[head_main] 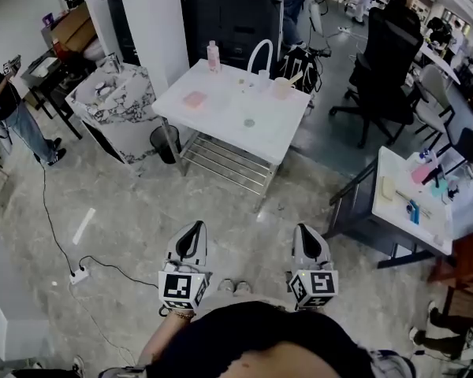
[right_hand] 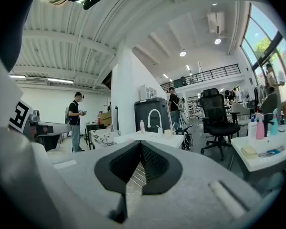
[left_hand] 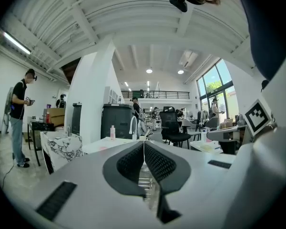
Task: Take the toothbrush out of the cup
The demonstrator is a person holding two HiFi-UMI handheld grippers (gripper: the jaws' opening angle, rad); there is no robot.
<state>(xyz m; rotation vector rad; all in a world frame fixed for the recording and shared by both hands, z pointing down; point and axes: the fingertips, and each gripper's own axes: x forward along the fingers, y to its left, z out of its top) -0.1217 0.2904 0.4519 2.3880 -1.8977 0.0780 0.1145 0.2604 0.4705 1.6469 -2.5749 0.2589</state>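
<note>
A pale cup (head_main: 282, 87) with a toothbrush (head_main: 295, 78) leaning out of it stands near the far right corner of the white table (head_main: 221, 120). The same cup (right_hand: 168, 133) shows small on the table in the right gripper view. Both grippers are held low and close to the person, far short of the table. My left gripper (head_main: 194, 231) is shut and holds nothing; its jaws meet in the left gripper view (left_hand: 144, 144). My right gripper (head_main: 304, 233) is shut and empty too, jaws together in the right gripper view (right_hand: 141, 147).
On the table stand a pink bottle (head_main: 213, 56), a white curved faucet (head_main: 260, 55), a pink pad (head_main: 194, 99). A marble-patterned counter (head_main: 114, 101) and black bin (head_main: 166, 142) sit left of it. A black office chair (head_main: 386, 65) and another white desk (head_main: 410, 199) are right. A cable and power strip (head_main: 79, 274) lie on the floor.
</note>
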